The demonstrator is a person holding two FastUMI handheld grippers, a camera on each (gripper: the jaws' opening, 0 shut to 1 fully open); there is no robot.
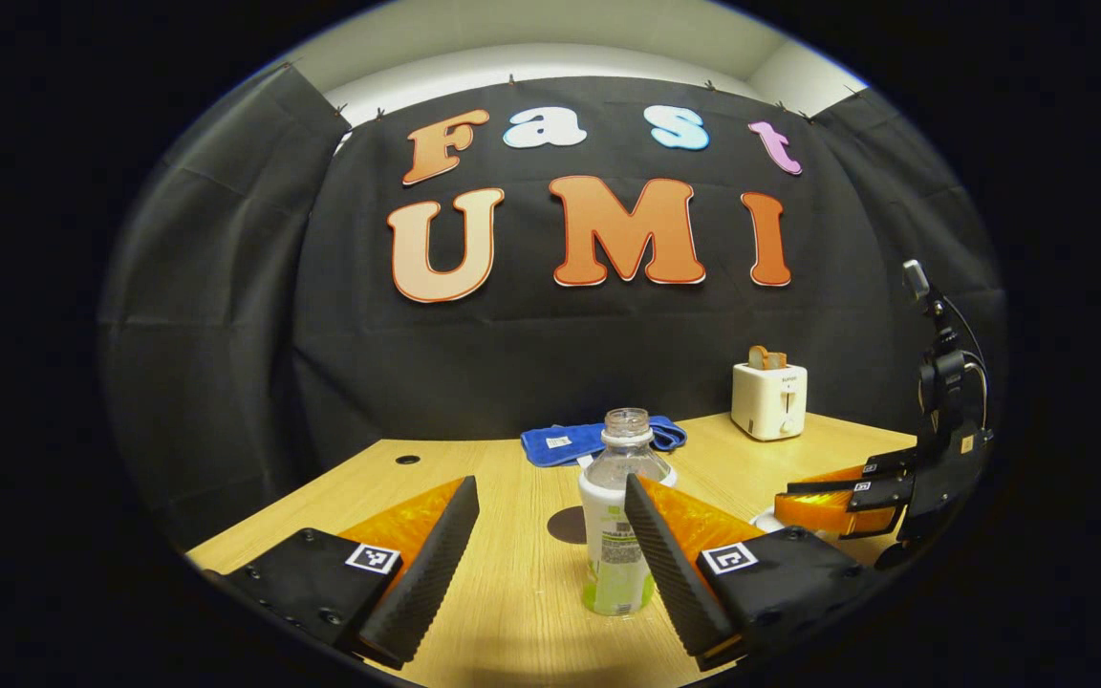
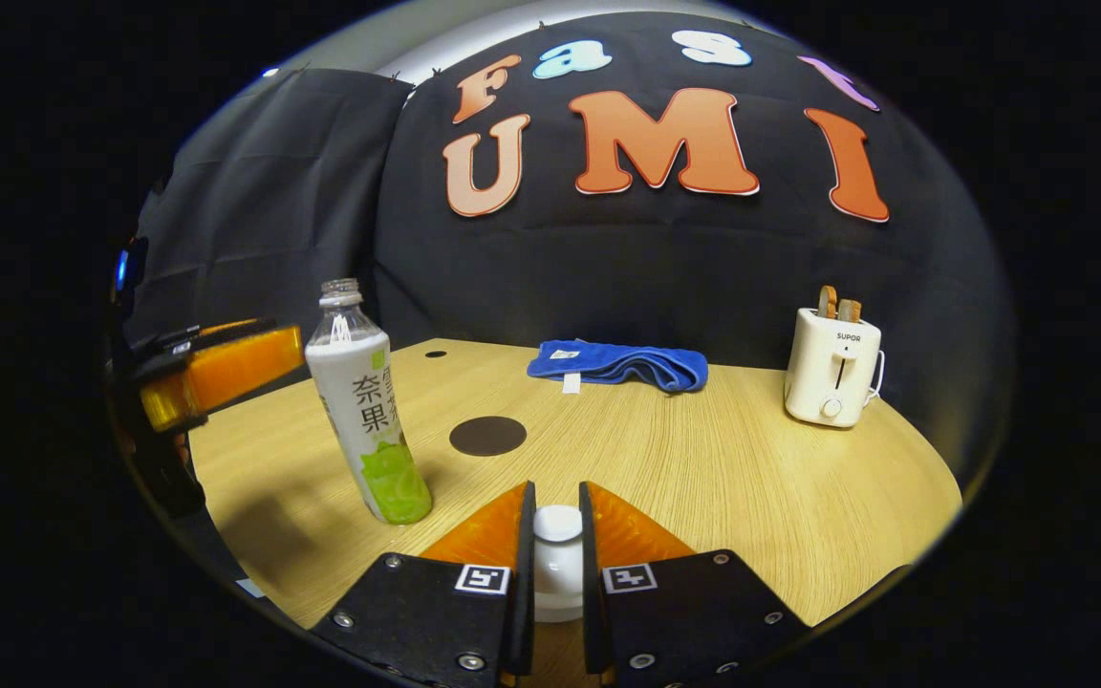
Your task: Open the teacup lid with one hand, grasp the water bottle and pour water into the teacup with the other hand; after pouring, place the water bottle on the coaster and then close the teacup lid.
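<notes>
The uncapped water bottle [image 1: 615,521], with a white and green label, stands upright on the wooden table [image 1: 512,592]. My left gripper [image 1: 550,483] is open, and the bottle stands just ahead of its fingers, close to the right one. The dark round coaster [image 1: 565,525] lies just behind the bottle. In the right gripper view, my right gripper [image 2: 557,505] is shut on the white knob of the teacup lid [image 2: 558,564]; the cup beneath is hidden. The bottle [image 2: 366,420], coaster [image 2: 487,436] and left gripper [image 2: 216,371] sit to the left there. The right gripper [image 1: 842,497] hovers over a white rim [image 1: 763,521].
A white toaster [image 2: 833,368] with bread in it stands at the back right. A folded blue cloth [image 2: 619,364] lies by the back wall, and a small cable hole [image 2: 435,354] sits at the back left. The table's front edge runs close under both grippers.
</notes>
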